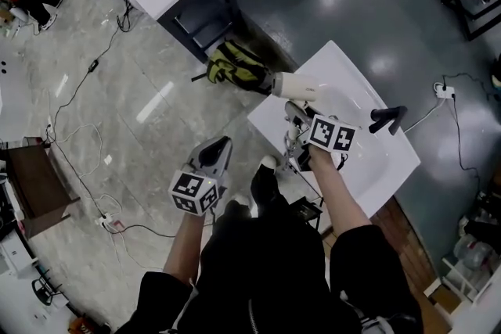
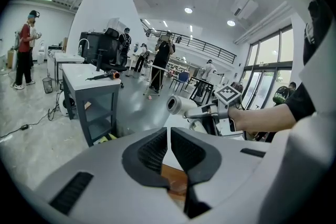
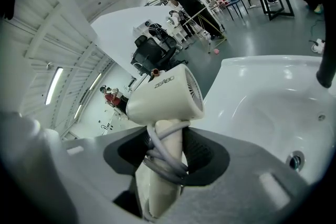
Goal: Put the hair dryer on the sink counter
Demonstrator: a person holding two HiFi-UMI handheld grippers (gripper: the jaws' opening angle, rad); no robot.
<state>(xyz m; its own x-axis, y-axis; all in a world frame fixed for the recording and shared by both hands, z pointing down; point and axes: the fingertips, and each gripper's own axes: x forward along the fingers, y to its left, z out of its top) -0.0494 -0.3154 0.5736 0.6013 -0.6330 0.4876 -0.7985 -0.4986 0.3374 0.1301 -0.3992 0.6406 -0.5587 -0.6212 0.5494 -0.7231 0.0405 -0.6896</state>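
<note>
Head view: a cream-white plastic hair dryer [image 1: 297,85] is held up by the right gripper [image 1: 296,121] over the near-left corner of the glossy white sink counter [image 1: 344,70], not set down on it. Its barrel lies roughly level, with the long axis running left-right across the corner. The black faucet [image 1: 387,119] is well off to the right. The left gripper [image 1: 221,146] is kept lower left, over the marble floor and apart from the counter.

Left gripper view: the dark ribbed jaws are pretty much together, with only a thin slit at the tips and nothing between them. The barrel's open mouth is seen facing this way.

Right gripper view: the jaws are clamped on the dryer's handle [image 3: 157,191], which has a grey cord [image 3: 163,157] wound round it. The handle runs up out of the jaws, and the finned rear grille [image 3: 195,91] is turned toward the basin.
</note>
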